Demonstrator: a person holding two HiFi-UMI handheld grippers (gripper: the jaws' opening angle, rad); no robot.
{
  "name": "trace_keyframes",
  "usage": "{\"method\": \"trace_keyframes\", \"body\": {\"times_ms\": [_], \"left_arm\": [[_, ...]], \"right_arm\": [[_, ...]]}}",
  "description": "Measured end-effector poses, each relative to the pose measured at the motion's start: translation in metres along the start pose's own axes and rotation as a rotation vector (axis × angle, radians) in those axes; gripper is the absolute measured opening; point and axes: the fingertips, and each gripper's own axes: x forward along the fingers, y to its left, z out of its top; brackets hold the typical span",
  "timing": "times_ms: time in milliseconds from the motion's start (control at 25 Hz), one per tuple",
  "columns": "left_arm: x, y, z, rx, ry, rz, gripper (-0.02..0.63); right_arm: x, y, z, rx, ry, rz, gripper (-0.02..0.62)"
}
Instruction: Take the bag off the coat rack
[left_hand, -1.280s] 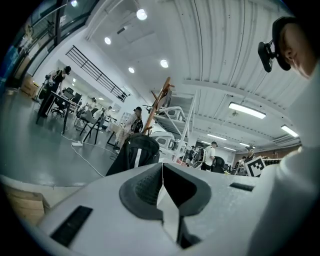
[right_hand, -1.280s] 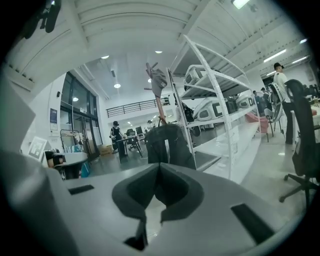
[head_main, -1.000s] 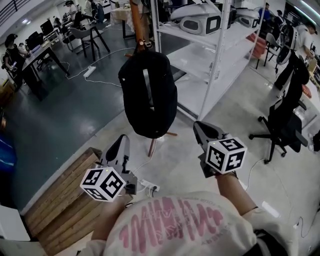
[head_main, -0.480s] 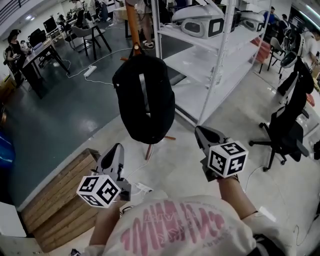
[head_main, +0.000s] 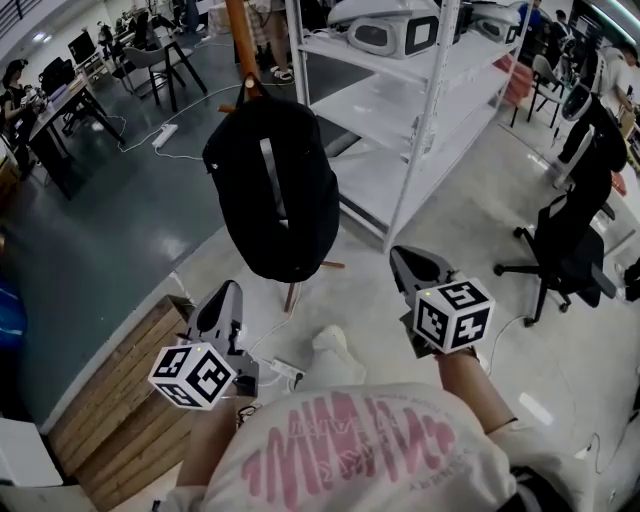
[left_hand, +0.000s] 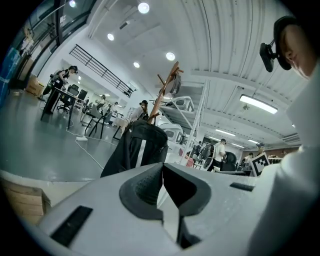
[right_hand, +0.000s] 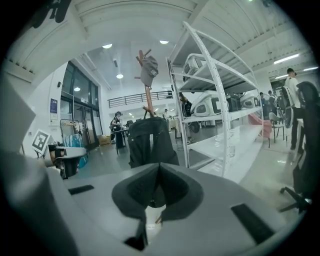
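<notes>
A: Where's the bag rn?
B: Black soft-fabric backpack w/ a pale centre stripe hangs on the brown wooden coat rack. It's caught near its top on a peg, just beside the white metal shelving.
A: Claws?
B: Left claw & right claw are both pinched together w/ nothing in either. They're low and well short of the bag, one each side.
A: How'll it handle?
B: Prob. soft and saggy. Looks part-filled, so some weight, and I'd expect it to swing once freed. Cloth, so not fragile or slippery. Best hold imo is the top loop by the peg: lift up & off, 2nd claw steadying the base.
A: Orientation?
B: Long axis vertical, top at the peg, rounded bottom down. Striped face is turned toward the person; can't see the straps, presumably on the far side.
</notes>
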Motion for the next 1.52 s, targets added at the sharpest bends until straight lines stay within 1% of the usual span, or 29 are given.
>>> {"method": "trace_keyframes", "body": {"times_ms": [120,320,480,560,800,1000,1120,1320,1440,1520], "left_arm": [[0.018,0.001,0.003,-0.001,0.005,-0.024,0.005],[0.057,0.011,0.017,-0.013,-0.014,-0.032,0.005],[0.094,0.022,0.033,-0.007,-0.023,-0.054,0.005],[0.112,0.031,0.046,-0.004,-0.035,-0.054,0.005],[0.146,0.058,0.091,-0.001,-0.084,-0.044,0.005],[0.153,0.081,0.108,0.001,-0.11,-0.002,0.005],[0.152,0.101,0.112,-0.006,-0.115,0.038,0.005],[0.148,0.133,0.11,-0.044,-0.112,0.115,0.005],[0.149,0.145,0.112,-0.064,-0.115,0.136,0.005],[0.15,0.15,0.116,-0.064,-0.12,0.144,0.005]], "right_arm": [[0.01,-0.009,0.002,0.003,0.003,-0.01,0.006],[0.043,-0.021,0.01,0.012,0.021,0.002,0.006],[0.077,-0.031,0.028,0.103,-0.002,0.044,0.006],[0.094,-0.035,0.04,0.129,-0.014,0.067,0.006],[0.14,-0.032,0.087,0.127,-0.059,0.16,0.006],[0.178,-0.029,0.118,0.159,-0.099,0.236,0.006],[0.198,-0.024,0.14,0.162,-0.117,0.278,0.006],[0.224,-0.017,0.179,0.125,-0.145,0.337,0.006],[0.237,-0.014,0.194,0.126,-0.146,0.375,0.006],[0.244,-0.012,0.201,0.133,-0.147,0.395,0.008]]}}
